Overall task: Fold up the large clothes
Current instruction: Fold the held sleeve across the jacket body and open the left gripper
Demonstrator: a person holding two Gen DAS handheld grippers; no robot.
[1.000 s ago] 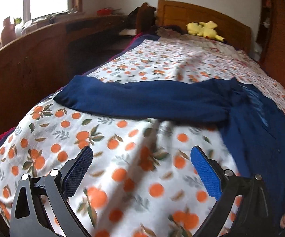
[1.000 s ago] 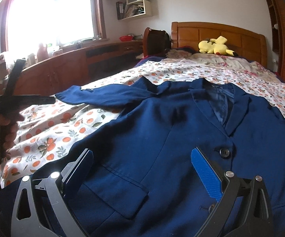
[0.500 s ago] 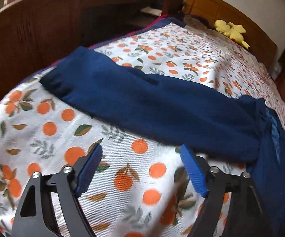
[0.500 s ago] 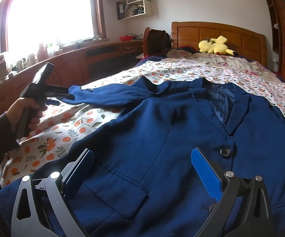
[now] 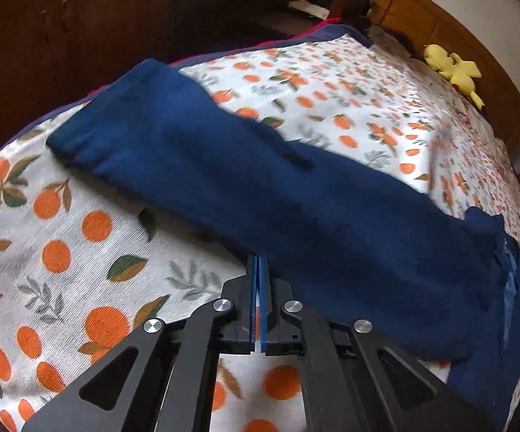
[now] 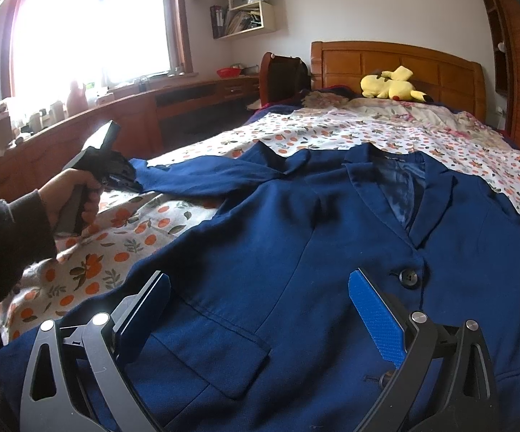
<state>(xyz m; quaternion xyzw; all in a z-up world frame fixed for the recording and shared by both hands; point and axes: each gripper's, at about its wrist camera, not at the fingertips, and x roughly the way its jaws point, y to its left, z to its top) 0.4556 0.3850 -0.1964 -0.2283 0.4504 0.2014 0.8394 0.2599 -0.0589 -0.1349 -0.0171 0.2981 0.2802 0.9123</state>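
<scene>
Navy jacket spread face-up across orange-print bedsheet.
Left gripper pinches its sleeve edge; right gripper gapes; hem cropped.

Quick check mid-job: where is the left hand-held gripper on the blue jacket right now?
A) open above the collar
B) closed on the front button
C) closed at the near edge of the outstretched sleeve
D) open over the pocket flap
C. In the left wrist view the left hand-held gripper has its blue pads pressed together at the near edge of the sleeve of the jacket, which lies on the orange-print bedspread.
</scene>
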